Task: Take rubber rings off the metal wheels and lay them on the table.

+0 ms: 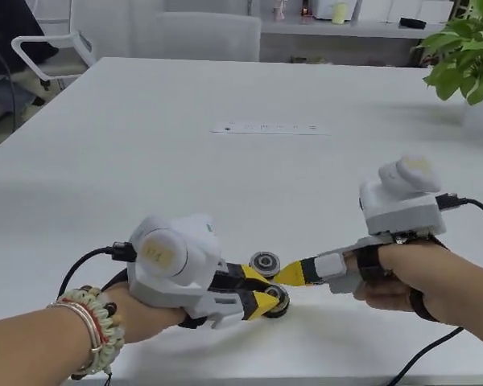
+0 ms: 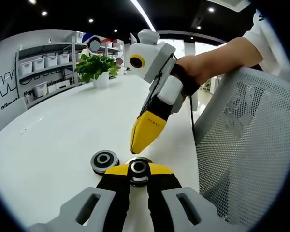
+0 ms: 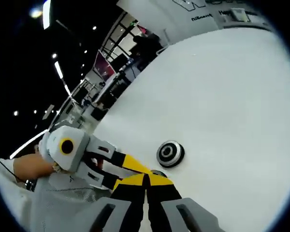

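Near edge of the tabletop (image 1: 225,177), centre: two metal wheels close together but apart. Held wheel (image 1: 276,302) (image 2: 139,176) sits nearer, pinched between the yellow tips of the left gripper (image 1: 266,296) (image 2: 138,167), flat on the surface. Free wheel (image 1: 265,263) (image 2: 105,161) (image 3: 170,153) lies flat just beyond it, nothing touching it, with its dark outer ring (image 2: 94,165) on. Cannot tell the ring's state on the held wheel, the jaws cover its sides.

Right gripper (image 1: 288,275) (image 2: 140,140) (image 3: 145,180) comes in from the right, jaws pressed together, tips angled down between the two wheels and just above the held one. Cannot tell if it touches it or grips anything. In the right gripper view the left gripper (image 3: 117,166) reaches in from the left, its tips meeting this view's own.

A hand holds each gripper. The left wrist wears beaded bracelets (image 1: 92,326), and black cables run off both grippers.

Farther out, a white paper strip (image 1: 266,128) lies mid-tabletop, well apart from the wheels. A potted plant (image 1: 467,56) (image 2: 96,67) stands at the far right corner. A grey chair (image 1: 209,36) stands at the far edge. A mesh chair back (image 2: 246,145) shows at the near side in the left gripper view. Wall shelves with bins (image 2: 43,67) stand beyond the plant.
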Tool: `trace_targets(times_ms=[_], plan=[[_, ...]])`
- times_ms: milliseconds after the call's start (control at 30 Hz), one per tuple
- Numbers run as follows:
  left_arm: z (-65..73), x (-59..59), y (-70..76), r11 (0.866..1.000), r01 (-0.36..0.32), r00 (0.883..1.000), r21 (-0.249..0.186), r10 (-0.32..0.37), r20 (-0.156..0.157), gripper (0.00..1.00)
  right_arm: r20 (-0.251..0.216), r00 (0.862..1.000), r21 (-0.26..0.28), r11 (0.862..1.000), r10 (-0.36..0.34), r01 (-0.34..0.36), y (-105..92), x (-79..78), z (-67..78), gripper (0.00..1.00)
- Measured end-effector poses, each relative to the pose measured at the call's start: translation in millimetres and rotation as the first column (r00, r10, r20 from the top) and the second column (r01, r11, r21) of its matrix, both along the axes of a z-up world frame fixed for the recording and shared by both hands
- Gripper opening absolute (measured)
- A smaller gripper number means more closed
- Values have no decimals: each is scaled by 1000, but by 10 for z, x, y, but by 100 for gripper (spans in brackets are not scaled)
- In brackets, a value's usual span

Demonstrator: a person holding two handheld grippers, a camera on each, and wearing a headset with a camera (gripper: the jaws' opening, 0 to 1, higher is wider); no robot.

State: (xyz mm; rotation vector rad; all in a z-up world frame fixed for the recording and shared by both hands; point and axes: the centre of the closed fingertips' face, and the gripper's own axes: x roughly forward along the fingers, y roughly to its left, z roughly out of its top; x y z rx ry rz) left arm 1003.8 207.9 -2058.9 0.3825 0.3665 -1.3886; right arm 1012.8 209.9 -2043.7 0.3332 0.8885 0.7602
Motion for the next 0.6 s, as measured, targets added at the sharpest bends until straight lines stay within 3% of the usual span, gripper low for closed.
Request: trace_targets(times_ms=[33, 67, 167, 300, 367, 433, 567, 600], plan=[[-1, 1, 0, 1000, 0, 1000, 1, 0, -1, 8, 57, 998, -68, 998, 16, -13, -35, 41, -20, 0], [-2, 2, 1, 1000, -1, 1000, 0, 1, -1, 8, 77, 997, -105, 994, 24, -16, -63, 54, -47, 0], [-1, 2, 1, 1000, -6, 1000, -2, 6, -2, 8, 74, 996, -170, 985, 54, -40, -164, 46, -149, 0], [-1, 3, 3, 1000, -8, 1000, -2, 8, -2, 8, 62, 985, -276, 952, 159, -136, -282, -81, -340, 0], [-1, 5, 3, 1000, -7, 1000, -3, 7, -4, 8, 44, 982, -245, 955, 186, -170, -254, -140, -360, 0], [0, 4, 6, 1000, -4, 1000, -3, 4, -5, 8, 79, 972, -226, 953, 223, -200, -195, -130, -309, 0], [0, 7, 5, 1000, -2, 1000, -3, 2, -6, 8, 141, 942, -280, 925, 305, -258, -141, -128, -295, 5], [0, 7, 8, 1000, -2, 1000, -2, 2, -6, 8, 132, 931, -297, 910, 341, -291, -128, -182, -320, 6]])
